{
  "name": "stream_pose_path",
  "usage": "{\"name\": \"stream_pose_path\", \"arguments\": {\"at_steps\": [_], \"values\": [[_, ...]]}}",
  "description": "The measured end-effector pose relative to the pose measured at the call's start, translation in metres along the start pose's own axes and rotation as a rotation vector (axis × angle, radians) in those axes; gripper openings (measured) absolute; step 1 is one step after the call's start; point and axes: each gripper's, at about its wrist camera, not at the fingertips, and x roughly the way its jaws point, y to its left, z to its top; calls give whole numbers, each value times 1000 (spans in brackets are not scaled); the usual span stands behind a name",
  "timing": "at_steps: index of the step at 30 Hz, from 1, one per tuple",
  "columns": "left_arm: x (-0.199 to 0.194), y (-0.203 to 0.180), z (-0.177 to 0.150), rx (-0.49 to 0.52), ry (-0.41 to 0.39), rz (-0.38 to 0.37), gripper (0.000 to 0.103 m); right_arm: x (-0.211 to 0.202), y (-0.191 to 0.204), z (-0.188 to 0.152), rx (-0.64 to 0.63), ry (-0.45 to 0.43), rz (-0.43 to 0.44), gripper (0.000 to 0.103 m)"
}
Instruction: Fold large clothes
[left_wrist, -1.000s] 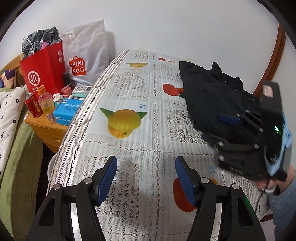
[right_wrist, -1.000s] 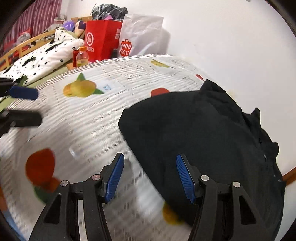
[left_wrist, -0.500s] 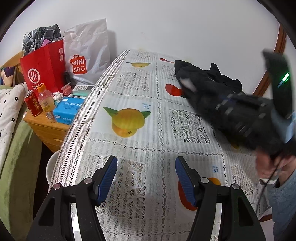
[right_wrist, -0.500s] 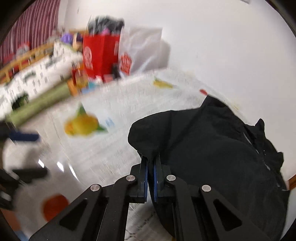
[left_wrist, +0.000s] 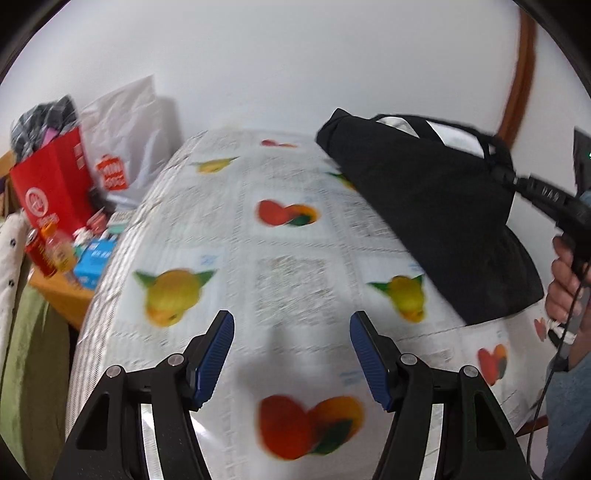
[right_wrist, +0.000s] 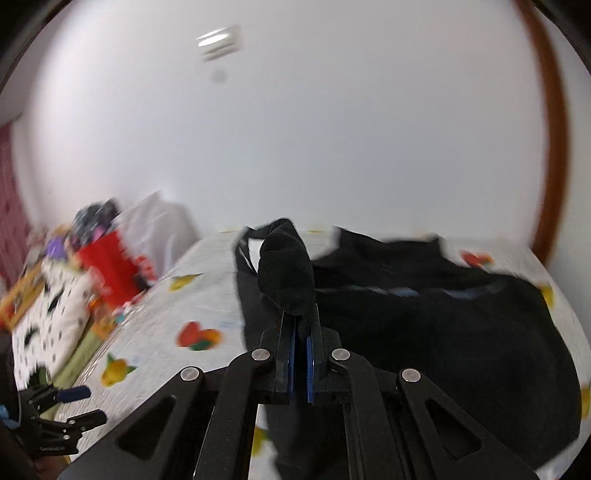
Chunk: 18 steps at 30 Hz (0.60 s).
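Note:
A large black garment (left_wrist: 436, 214) lies on the right side of the table with the fruit-print cloth (left_wrist: 280, 266). My right gripper (right_wrist: 300, 325) is shut on an edge of the black garment (right_wrist: 424, 325) and lifts it off the table; it shows at the right of the left wrist view (left_wrist: 517, 181), with the cloth stretched up to it. My left gripper (left_wrist: 291, 354) is open and empty, above the near middle of the table. It also shows low left in the right wrist view (right_wrist: 70, 402).
A red paper bag (left_wrist: 51, 188) and a white bag (left_wrist: 125, 147) stand left of the table on a wooden side table (left_wrist: 59, 295) with a can, a bottle and a blue box. A bed with green and spotted covers (right_wrist: 48, 317) is further left. A white wall is behind.
My right gripper shut on the garment's edge and pulled it up and to the right, so the cloth hangs stretched. My left gripper stayed open and moved further over the table.

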Motion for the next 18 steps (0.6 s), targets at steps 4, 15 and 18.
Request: {"name": "stream_pose_path", "arguments": {"at_steps": [4,15,18], "values": [[3,-32,8,41,-17,-41,63,-2,-46,-18,74,44,-83,4],[37,-120,8,160,42,-152,63,8,-111,-71,125,191,-155,15],[50,-140,5,192,68,-166,63,-9,-120,-77,91,164,-186,20]]}}
